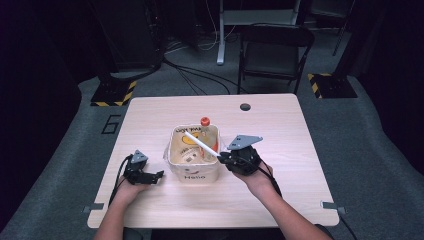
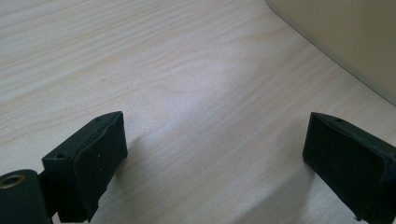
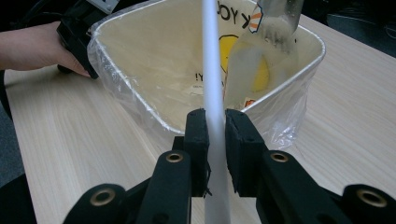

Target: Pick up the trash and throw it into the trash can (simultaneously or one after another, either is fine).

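I had two grippers, one in each hand: my left gripper (image 1: 158,174) and my right gripper (image 3: 215,126). There was one table (image 1: 280,130). On it stood one cream bin (image 1: 194,175) with one clear plastic bag (image 3: 285,123) lining it. Inside the bin I counted one bottle (image 1: 206,131) with one orange cap. There was one long white stick (image 1: 201,144). Behind the table I counted one black folding chair (image 1: 274,55). I saw two yellow-and-black striped feet on the floor, one on each side.
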Motion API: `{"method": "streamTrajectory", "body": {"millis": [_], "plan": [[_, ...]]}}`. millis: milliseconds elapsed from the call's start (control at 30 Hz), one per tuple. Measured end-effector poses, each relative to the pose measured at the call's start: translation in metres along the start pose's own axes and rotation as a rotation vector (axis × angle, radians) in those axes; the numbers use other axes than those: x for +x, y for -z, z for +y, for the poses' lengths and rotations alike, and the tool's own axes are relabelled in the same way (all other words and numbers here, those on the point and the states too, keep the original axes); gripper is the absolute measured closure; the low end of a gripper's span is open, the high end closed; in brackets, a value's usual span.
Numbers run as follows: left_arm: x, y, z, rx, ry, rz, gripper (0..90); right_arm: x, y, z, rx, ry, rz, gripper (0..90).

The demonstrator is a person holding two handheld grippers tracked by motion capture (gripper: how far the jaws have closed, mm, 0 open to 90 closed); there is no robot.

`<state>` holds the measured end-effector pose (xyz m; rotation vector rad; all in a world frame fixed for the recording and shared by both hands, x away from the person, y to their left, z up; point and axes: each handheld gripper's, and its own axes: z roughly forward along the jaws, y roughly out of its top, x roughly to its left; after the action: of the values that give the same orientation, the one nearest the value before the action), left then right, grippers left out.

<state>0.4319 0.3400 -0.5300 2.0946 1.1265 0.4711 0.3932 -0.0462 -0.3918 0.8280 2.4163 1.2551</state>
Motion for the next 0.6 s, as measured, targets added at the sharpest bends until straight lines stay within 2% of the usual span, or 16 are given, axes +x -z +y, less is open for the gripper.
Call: {"method": "streamTrajectory", "body": {"millis": [333, 600], "plan": [[0.000, 0.000, 0.000, 0.000, -0.001, 0.000, 6.1, 0.004, -0.008, 0.009, -0.003, 0.004, -0.007, 78.9], [0.000, 0.000, 0.000, 0.000, -0.002, -0.001, 6.1, 0.010, -0.022, 0.016, 0.001, 0.020, -0.017, 78.8]]}}
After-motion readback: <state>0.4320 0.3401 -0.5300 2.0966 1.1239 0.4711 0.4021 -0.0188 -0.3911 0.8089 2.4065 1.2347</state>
